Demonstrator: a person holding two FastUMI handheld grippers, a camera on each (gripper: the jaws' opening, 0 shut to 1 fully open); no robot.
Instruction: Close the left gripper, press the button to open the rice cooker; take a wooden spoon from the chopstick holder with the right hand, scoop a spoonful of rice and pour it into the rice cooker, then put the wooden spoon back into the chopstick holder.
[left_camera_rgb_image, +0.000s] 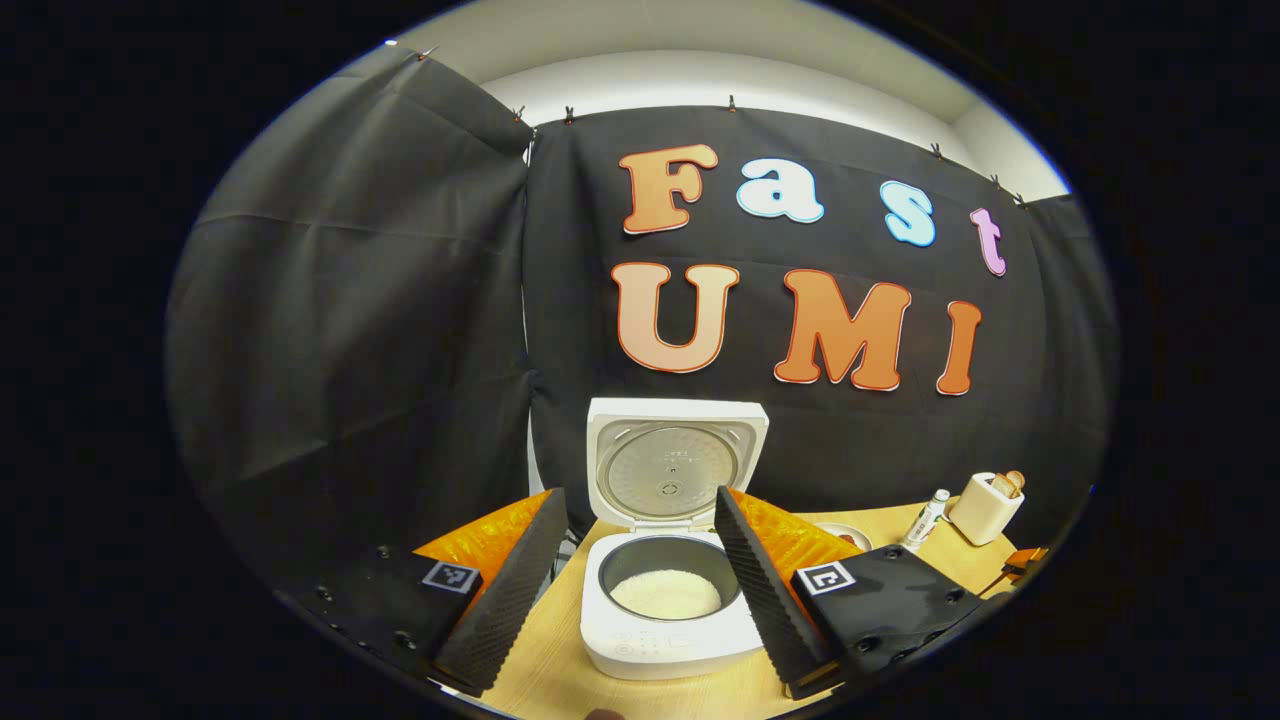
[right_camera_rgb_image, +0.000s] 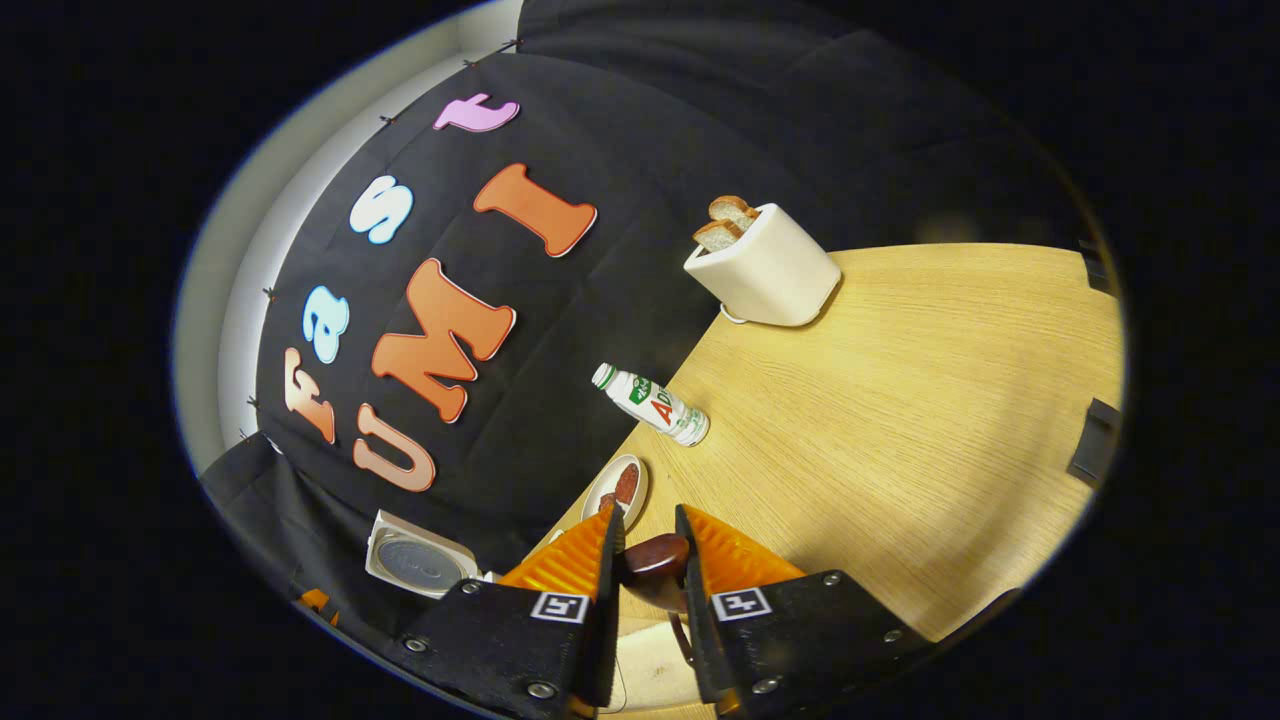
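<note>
Wooden table (right_camera_rgb_image: 900, 400): right hand-held gripper (right_camera_rgb_image: 650, 560) grasps wooden spoon (right_camera_rgb_image: 655, 568), lengthwise forward; left hand-held gripper (left_camera_rgb_image: 640, 560) released.

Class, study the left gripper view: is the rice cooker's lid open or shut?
Open. The rice cooker has its lid standing upright behind the pot, inner plate facing the camera, and white rice shows inside.
</note>
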